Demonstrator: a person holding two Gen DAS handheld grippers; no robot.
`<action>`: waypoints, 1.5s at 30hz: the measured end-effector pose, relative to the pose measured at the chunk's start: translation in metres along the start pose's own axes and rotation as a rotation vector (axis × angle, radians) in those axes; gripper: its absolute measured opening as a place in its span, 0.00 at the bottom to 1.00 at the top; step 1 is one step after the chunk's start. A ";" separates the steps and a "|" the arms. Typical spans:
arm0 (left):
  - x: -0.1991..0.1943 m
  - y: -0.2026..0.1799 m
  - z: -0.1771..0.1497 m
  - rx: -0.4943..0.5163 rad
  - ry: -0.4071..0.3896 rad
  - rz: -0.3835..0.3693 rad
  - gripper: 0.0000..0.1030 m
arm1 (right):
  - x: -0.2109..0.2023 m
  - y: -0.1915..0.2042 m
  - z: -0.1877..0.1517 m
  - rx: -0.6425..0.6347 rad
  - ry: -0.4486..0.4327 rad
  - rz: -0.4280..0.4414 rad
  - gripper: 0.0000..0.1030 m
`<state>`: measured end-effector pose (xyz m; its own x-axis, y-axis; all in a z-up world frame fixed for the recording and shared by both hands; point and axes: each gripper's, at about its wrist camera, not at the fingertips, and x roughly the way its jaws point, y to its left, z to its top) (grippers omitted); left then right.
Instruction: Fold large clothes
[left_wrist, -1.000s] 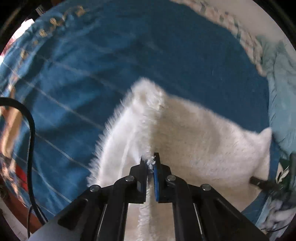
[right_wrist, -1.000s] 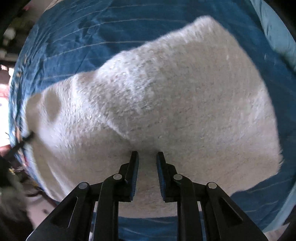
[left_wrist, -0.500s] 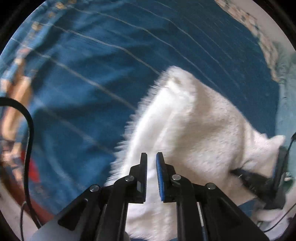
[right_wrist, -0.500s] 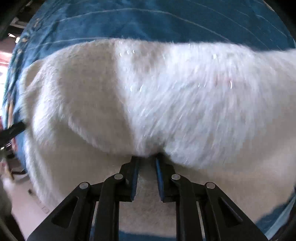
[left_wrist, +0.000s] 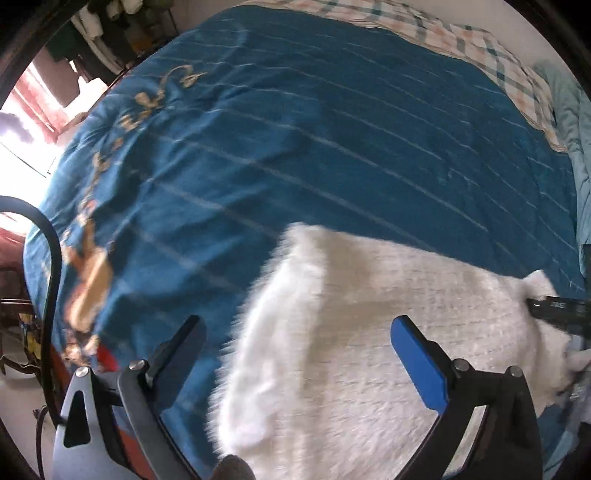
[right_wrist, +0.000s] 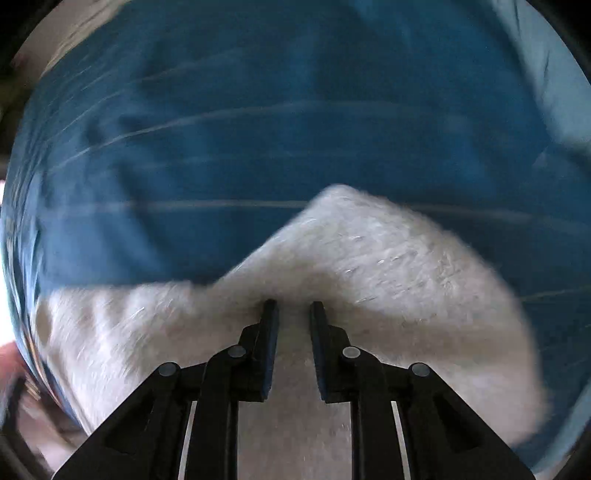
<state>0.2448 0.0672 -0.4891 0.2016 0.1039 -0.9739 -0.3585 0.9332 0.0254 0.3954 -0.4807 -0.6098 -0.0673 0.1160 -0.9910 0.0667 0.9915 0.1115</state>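
Our left gripper (left_wrist: 299, 332) hangs wide open over the white sweater (left_wrist: 369, 350) on the bed (left_wrist: 295, 129); our right gripper (right_wrist: 293, 306) pinches its fold.

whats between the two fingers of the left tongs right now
In the left wrist view the left tongs stand wide open; between the fingers lies the white fuzzy garment and a strip of blue bedspread, nothing gripped.
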 end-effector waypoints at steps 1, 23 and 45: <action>0.001 -0.008 -0.001 0.014 0.001 -0.003 0.99 | -0.006 0.008 0.004 -0.049 0.016 -0.044 0.15; 0.049 -0.182 -0.085 0.222 -0.009 0.002 1.00 | 0.023 -0.097 -0.118 -0.033 0.256 -0.143 0.17; -0.022 -0.150 -0.076 0.138 0.033 0.124 1.00 | -0.016 -0.041 -0.144 -0.084 0.070 0.166 0.17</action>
<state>0.2244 -0.1012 -0.4888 0.1328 0.2118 -0.9682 -0.2495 0.9526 0.1742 0.2504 -0.5143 -0.5873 -0.1316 0.2789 -0.9513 -0.0001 0.9596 0.2813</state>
